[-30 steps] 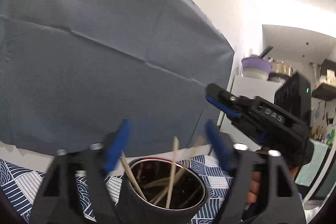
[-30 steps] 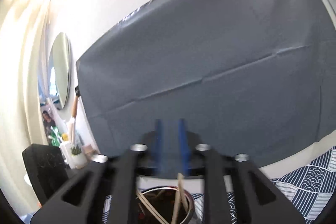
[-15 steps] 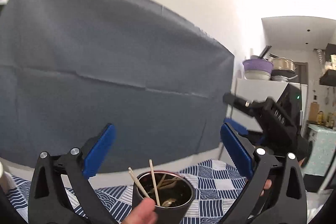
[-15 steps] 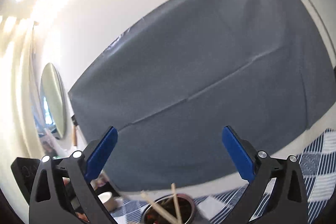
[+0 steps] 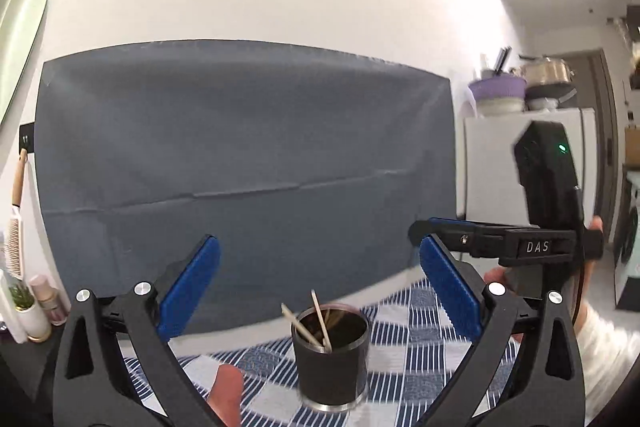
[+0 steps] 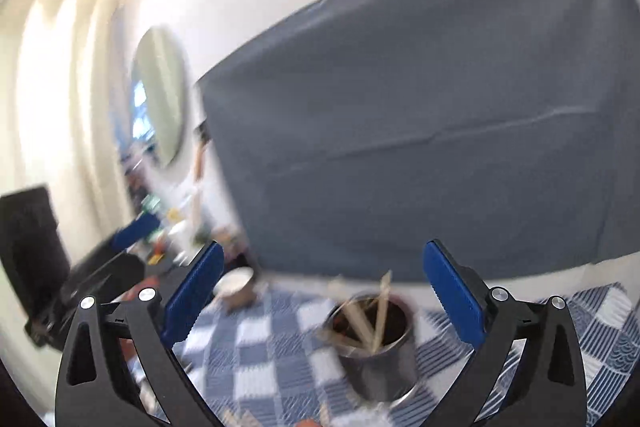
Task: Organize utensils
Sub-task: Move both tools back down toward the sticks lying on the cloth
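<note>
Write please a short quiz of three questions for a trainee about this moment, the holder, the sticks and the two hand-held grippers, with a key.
1. True or false: the left hand-held gripper is shut on the dark cylindrical holder.
2. Multiple choice: the wooden chopsticks are A) lying on the cloth, B) standing slanted inside the holder, C) held by the right hand-held gripper.
3. Fill in: the holder stands on a blue and white ____ tablecloth.

Key: 1 false, its blue pads stand wide apart with nothing between them. 2 B. 3 patterned (patchwork of stripes and other motifs).
</note>
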Demonstrator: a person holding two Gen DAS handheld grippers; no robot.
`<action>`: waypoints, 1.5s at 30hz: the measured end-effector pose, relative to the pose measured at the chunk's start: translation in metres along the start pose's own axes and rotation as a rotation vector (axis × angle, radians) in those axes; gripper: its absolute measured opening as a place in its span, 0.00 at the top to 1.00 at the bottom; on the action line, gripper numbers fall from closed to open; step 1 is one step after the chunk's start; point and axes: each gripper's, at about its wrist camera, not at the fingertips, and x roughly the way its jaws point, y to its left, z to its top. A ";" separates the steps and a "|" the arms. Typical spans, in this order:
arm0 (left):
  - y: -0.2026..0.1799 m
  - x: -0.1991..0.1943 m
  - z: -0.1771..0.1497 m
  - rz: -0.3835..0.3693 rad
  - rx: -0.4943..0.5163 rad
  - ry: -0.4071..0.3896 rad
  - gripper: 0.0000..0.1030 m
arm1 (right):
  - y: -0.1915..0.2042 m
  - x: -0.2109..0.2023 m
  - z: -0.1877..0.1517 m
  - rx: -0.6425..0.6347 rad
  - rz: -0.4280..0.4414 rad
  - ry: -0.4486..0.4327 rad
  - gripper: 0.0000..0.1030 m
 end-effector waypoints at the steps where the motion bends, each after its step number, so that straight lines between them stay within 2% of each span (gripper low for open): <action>1: -0.001 -0.005 -0.002 -0.004 0.014 0.015 0.06 | 0.004 0.002 -0.005 0.001 0.027 0.035 0.07; 3: 0.000 -0.014 -0.009 0.011 0.049 0.061 0.06 | 0.010 0.009 -0.016 0.010 0.069 0.104 0.07; 5: 0.003 -0.023 -0.019 0.023 0.074 0.089 0.06 | 0.015 0.019 -0.038 0.005 0.070 0.214 0.07; 9: 0.011 -0.036 -0.044 0.003 0.131 0.179 0.06 | 0.018 0.034 -0.081 0.009 0.083 0.351 0.07; 12: 0.020 -0.037 -0.069 -0.030 0.158 0.275 0.06 | 0.012 0.049 -0.115 0.069 0.101 0.440 0.08; 15: 0.032 -0.033 -0.098 -0.086 0.139 0.386 0.06 | 0.002 0.063 -0.139 0.106 0.032 0.540 0.08; 17: 0.036 -0.029 -0.117 -0.102 0.138 0.450 0.06 | -0.006 0.073 -0.156 0.118 0.029 0.609 0.08; 19: 0.038 -0.023 -0.133 -0.124 0.142 0.502 0.06 | -0.014 0.076 -0.165 0.127 0.053 0.623 0.08; 23: 0.038 -0.008 -0.167 -0.230 0.125 0.621 0.06 | -0.029 0.077 -0.175 0.119 -0.038 0.590 0.08; 25: 0.034 0.001 -0.183 -0.257 0.146 0.661 0.06 | -0.033 0.080 -0.179 0.085 -0.050 0.612 0.08; 28: 0.031 0.017 -0.199 -0.290 0.169 0.705 0.06 | -0.036 0.091 -0.191 0.034 -0.054 0.698 0.08; 31: 0.034 0.034 -0.210 -0.302 0.167 0.773 0.06 | -0.037 0.102 -0.202 0.022 0.006 0.772 0.08; 36: 0.043 0.064 -0.227 -0.288 0.181 0.879 0.06 | -0.037 0.125 -0.216 -0.024 -0.018 0.857 0.08; 40: 0.044 0.079 -0.238 -0.310 0.228 0.928 0.06 | -0.034 0.138 -0.218 -0.066 -0.010 0.874 0.08; 43: 0.041 0.085 -0.246 -0.317 0.279 0.965 0.06 | -0.029 0.145 -0.218 -0.108 -0.033 0.890 0.07; 45: 0.044 0.090 -0.249 -0.320 0.278 0.971 0.05 | -0.022 0.149 -0.222 -0.171 -0.057 0.923 0.07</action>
